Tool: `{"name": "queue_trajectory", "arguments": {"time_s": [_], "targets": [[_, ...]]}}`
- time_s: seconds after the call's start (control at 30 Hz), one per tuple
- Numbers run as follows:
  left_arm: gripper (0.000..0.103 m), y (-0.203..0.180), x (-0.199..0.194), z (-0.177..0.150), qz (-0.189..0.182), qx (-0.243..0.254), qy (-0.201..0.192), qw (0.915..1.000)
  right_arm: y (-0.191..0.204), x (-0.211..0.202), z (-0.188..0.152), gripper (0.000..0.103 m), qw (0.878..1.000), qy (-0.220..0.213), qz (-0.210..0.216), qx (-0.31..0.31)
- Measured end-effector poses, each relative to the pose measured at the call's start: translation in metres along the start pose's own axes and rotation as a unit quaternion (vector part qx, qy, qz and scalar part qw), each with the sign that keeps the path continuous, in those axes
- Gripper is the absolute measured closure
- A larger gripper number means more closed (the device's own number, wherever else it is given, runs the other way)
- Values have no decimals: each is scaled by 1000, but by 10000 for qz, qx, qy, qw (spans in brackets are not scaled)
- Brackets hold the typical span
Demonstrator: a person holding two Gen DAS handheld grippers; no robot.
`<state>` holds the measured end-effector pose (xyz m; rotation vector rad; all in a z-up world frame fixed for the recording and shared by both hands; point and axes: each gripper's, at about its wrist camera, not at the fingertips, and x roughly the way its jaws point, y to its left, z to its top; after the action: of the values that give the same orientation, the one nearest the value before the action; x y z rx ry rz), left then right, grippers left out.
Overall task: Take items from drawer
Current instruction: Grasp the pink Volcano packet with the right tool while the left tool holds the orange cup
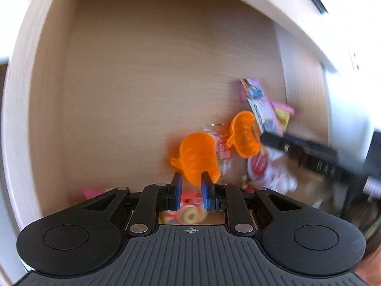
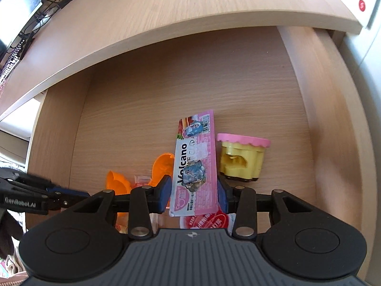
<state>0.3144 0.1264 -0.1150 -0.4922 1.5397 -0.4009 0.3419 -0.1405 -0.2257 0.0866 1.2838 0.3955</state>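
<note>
Nearest the left camera, the left gripper (image 1: 191,187) has its blue pads closed to a narrow gap on the lower edge of an orange cup (image 1: 196,157), which appears pinched between them and lifted a little above the drawer (image 1: 142,71) floor; below it lies a round sweet packet (image 1: 188,212) in pink and yellow. In the right camera, the right gripper (image 2: 194,194) stands wider, its pads set against the two long edges of a pink snack packet (image 2: 196,164), and it looks to be holding it, though whether the grip is firm cannot be told. To do this step well, each gripper would best rise straight up before pulling back, since the desktop (image 2: 166,19) overhangs the rear of the drawer and the two tools are near each other (the left one shows at the left edge of the right view). The flat packet may bend or slip if squeezed only by its edges, so a steady, unhurried lift seems wise. Farther in sit a second orange cup (image 1: 244,137), a red and white wrapper (image 2: 207,221) and a yellow tub with a pink lid (image 2: 241,159), all awaiting removal. The packet reads "Volcano", with smaller print too blurred to read; the left tool's arm bears "GenRobot.AI".
</note>
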Motion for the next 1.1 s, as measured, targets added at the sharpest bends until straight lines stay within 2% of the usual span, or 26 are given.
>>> {"name": "queue_trajectory", "arguments": {"time_s": [0.03, 0.07, 0.1, 0.17, 0.2, 0.3, 0.33, 0.4, 0.43, 0.57, 0.63, 0.77, 0.9, 1.0, 1.07, 1.1], "targets": [[85, -3, -1, 1, 63, 35, -121, 9999, 1, 1, 2, 63, 10000, 5, 8, 2], [84, -9, -3, 1, 243, 278, -305, 9989, 2, 2, 3, 63, 10000, 9, 11, 14], [84, -18, -6, -1, 489, 739, -514, 9947, 2, 2, 5, 63, 10000, 0, 7, 41], [84, -40, -8, -5, 960, 1861, -726, 9751, 1, 1, 8, 62, 9999, -78, -54, 77], [84, -48, -8, -7, 1056, 2316, -712, 9644, 0, 1, 10, 62, 9999, -101, -68, 88], [84, -63, -10, -10, 1031, 3511, -661, 9283, -2, 3, 15, 61, 9998, -111, -63, 168], [84, -64, -11, -9, 1036, 3813, -670, 9162, -1, 5, 16, 60, 9998, -97, -57, 166], [84, -69, -6, -7, 1101, 4233, -621, 8971, 2, 8, 18, 60, 9999, -62, -83, 114], [84, -71, -2, -6, 1096, 4395, -546, 8899, 4, 10, 19, 59, 9999, -42, -97, 76], [84, -71, 12, 4, 793, 4839, -166, 8714, 10, 17, 24, 58, 9999, 21, -106, -25], [84, -69, 15, 8, 561, 4968, 73, 8660, 12, 20, 27, 56, 9999, 46, -107, -31], [84, -68, 29, 15, 458, 5075, 341, 8598, 13, 25, 35, 54, 10000, 60, -68, -4], [83, -68, 46, 18, 336, 5069, 727, 8583, 16, 27, 44, 53, 9999, 43, -79, -70], [83, -70, 54, 20, 212, 4972, 819, 8635, 21, 26, 53, 53, 9997, -35, -149, -206], [84, -70, 57, 21, 223, 4795, 725, 8742, 25, 28, 60, 53, 9996, -40, -109, -244], [85, -70, 58, 22, 275, 4639, 694, 8828, 27, 30, 63, 53, 9996, -27, -89, -259]]}}
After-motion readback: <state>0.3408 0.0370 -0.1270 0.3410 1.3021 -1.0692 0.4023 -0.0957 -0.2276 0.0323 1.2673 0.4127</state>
